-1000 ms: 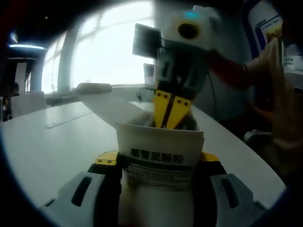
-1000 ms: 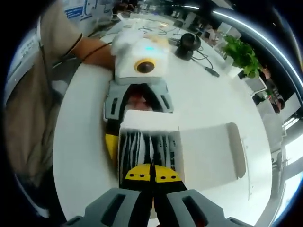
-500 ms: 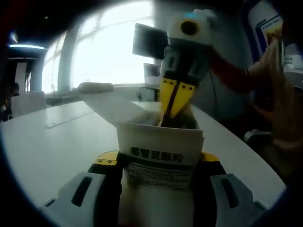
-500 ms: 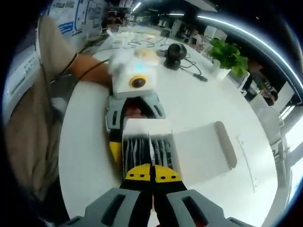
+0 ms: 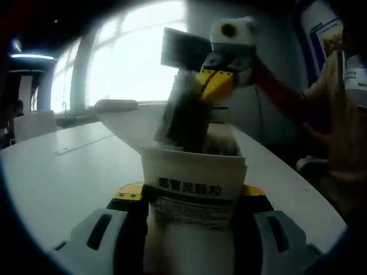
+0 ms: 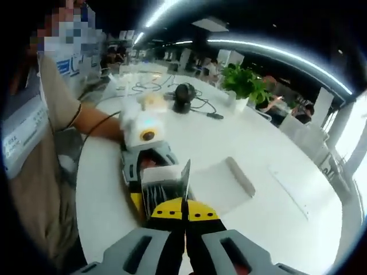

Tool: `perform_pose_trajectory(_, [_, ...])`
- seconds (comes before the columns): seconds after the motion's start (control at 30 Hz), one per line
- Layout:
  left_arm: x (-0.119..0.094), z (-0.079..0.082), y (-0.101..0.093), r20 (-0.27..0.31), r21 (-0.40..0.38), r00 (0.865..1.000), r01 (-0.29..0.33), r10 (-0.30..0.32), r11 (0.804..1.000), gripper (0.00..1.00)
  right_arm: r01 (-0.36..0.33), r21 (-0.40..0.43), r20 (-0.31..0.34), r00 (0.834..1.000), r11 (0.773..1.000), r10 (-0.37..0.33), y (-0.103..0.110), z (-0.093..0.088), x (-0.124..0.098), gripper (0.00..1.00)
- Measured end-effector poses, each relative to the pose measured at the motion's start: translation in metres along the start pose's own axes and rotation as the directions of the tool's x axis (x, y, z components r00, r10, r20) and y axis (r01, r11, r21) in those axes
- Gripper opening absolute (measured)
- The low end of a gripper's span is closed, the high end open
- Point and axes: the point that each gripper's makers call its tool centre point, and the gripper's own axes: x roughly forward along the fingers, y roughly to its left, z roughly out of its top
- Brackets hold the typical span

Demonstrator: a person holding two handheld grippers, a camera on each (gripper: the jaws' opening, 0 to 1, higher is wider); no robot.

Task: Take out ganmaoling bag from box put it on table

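- White cardboard box (image 5: 194,195) upright between the yellow-padded jaws of the left claw (image 5: 192,200), squeezed on both sides; black Chinese lettering in bold across its near face, smaller print beneath.
- Box lid flap (image 5: 123,123) thrown open, leaning back and to the left in the left gripper view.
- Right claw (image 5: 213,86) above the open box mouth, yellow jaws pressed together on the upper edge of a ganmaoling bag (image 5: 184,114).
- Bag thin, flat, dark and glossy, blurred; hanging at a slant from the jaws, lifted mostly clear of the box with its lower end at the box mouth.
- From the right gripper view: same bag (image 6: 186,179) seen edge-on as a narrow pale sliver rising from between the closed yellow tips of the right claw (image 6: 184,211).
- Below it, the box (image 6: 162,182) open at the top, more bags standing inside in a row as dark and light stripes.
- Left claw (image 6: 148,166) gripping the box on the white counter (image 6: 275,223).
- Person's sleeve and forearm (image 6: 94,123) reaching in behind the left claw.
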Motion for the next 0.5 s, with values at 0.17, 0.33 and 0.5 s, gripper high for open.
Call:
perform_pose_trajectory(0.17, [0.0, 0.0, 0.0, 0.001, -0.001, 1.0, 0.001, -0.001, 1.0, 0.5, 0.013, 0.097, 0.085, 0.996, 0.995, -0.021, -0.004, 0.004, -0.017, 0.0])
perform_pose_trajectory(0.33, [0.0, 0.0, 0.0, 0.001, 0.0, 1.0, 0.001, -0.001, 1.0, 0.5, 0.038, 0.169, 0.138, 0.988, 0.985, -0.062, -0.007, 0.007, -0.03, 0.0])
perform_pose_trajectory(0.5, [0.0, 0.0, 0.0, -0.001, 0.0, 1.0, 0.0, 0.0, 1.0, 0.5, 0.035, 0.296, 0.21, 0.972, 0.955, -0.101, -0.012, 0.007, -0.046, 0.0])
